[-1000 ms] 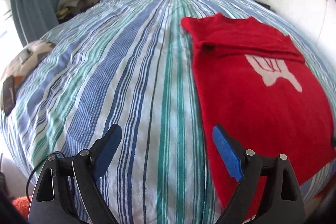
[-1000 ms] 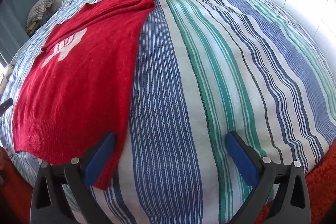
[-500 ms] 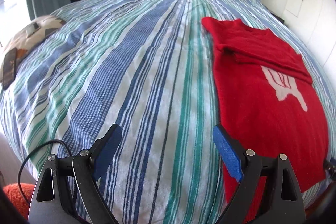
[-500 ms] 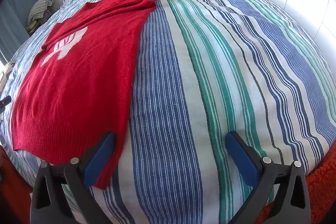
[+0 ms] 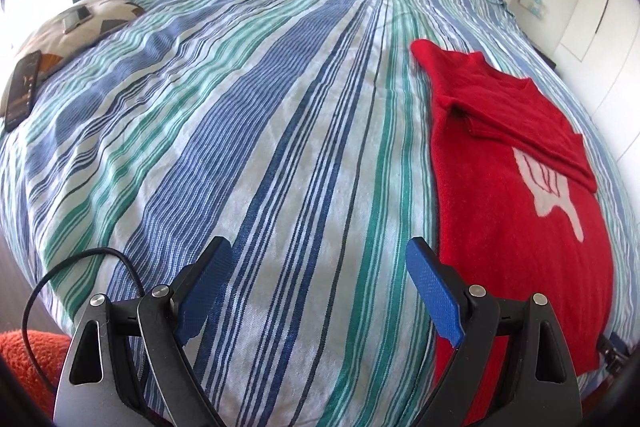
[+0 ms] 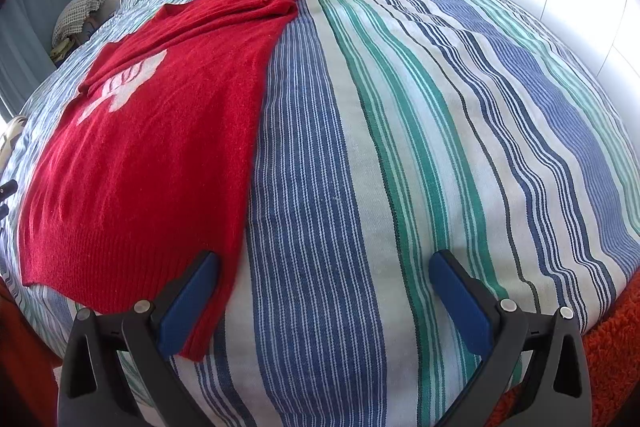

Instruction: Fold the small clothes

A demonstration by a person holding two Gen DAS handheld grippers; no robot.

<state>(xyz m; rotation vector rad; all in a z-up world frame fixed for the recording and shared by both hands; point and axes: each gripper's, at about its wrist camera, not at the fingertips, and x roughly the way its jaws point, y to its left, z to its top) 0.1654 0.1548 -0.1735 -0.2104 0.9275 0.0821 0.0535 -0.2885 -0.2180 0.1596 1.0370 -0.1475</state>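
Both hand-held grippers, left and right, are hanging spread and empty over the bed; the red sweater, seemingly half-folded, is wanting simultaneous hem-corner pinches.

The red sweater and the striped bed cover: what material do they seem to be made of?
The red sweater looks like knitted wool or acrylic: matte, slightly fuzzy, with a ribbed hem; the fibre itself cannot be told. The striped bed cover looks like woven cotton, matte: fine thread lines show in the stripes, and it lies in soft wrinkles.
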